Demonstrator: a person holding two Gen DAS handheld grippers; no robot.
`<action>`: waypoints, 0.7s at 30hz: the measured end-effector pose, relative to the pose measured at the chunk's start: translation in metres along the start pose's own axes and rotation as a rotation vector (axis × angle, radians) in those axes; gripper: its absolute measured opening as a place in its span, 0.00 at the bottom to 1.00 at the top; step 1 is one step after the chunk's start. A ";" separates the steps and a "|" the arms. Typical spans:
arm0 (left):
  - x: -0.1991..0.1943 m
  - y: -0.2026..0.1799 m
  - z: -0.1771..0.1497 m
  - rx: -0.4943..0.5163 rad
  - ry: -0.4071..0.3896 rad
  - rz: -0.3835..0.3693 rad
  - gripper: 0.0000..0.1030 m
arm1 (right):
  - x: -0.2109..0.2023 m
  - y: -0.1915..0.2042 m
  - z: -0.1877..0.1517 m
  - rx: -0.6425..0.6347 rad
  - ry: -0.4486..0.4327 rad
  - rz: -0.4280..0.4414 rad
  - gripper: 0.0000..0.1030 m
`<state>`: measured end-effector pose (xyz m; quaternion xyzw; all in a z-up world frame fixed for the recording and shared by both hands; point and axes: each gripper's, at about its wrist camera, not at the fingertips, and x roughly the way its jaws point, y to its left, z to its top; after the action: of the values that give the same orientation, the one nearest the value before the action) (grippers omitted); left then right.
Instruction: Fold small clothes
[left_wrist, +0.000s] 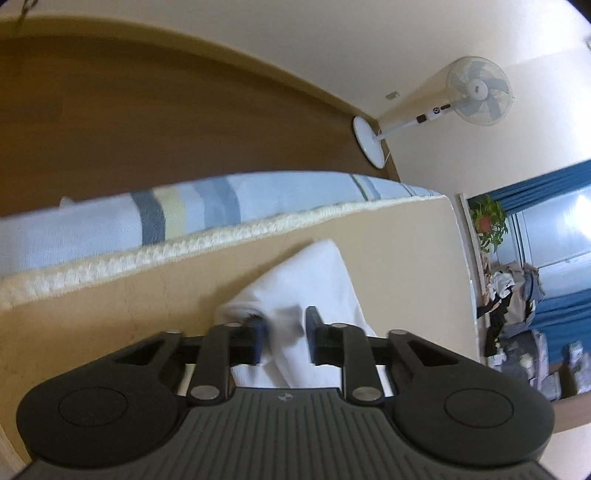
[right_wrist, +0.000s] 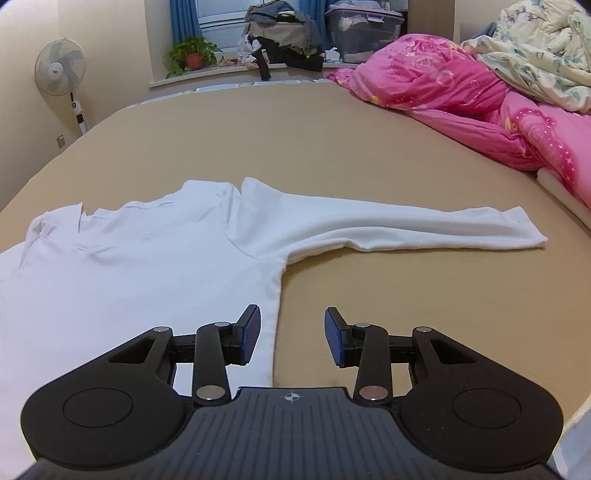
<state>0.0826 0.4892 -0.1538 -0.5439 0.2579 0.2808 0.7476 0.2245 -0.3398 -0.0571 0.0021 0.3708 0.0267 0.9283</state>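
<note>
Your left gripper (left_wrist: 284, 341): jaws narrow, white shirt (right_wrist: 122, 258) cloth between them, grip unclear | your right gripper (right_wrist: 291, 338): part open, empty, at shirt's edge | shirt flat on bed (right_wrist: 332, 140).

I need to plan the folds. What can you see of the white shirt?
The white shirt is long-sleeved, of soft knit, lying flat on the tan bed. One sleeve stretches straight out sideways; the collar is rumpled. The right hand-held gripper hovers open over its side hem. Its far side is out of view.
</note>
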 end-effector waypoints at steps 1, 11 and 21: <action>-0.002 0.001 0.010 0.041 -0.025 0.002 0.08 | 0.000 0.000 0.000 -0.002 0.000 0.000 0.39; -0.070 -0.033 -0.013 0.202 -0.240 -0.095 0.50 | 0.000 0.003 -0.001 -0.029 -0.001 0.013 0.39; -0.020 0.040 0.014 -0.191 -0.100 0.006 0.52 | 0.000 0.004 -0.001 -0.035 0.004 0.013 0.39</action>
<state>0.0416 0.5103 -0.1633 -0.5973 0.1940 0.3330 0.7034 0.2231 -0.3361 -0.0578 -0.0119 0.3722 0.0393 0.9272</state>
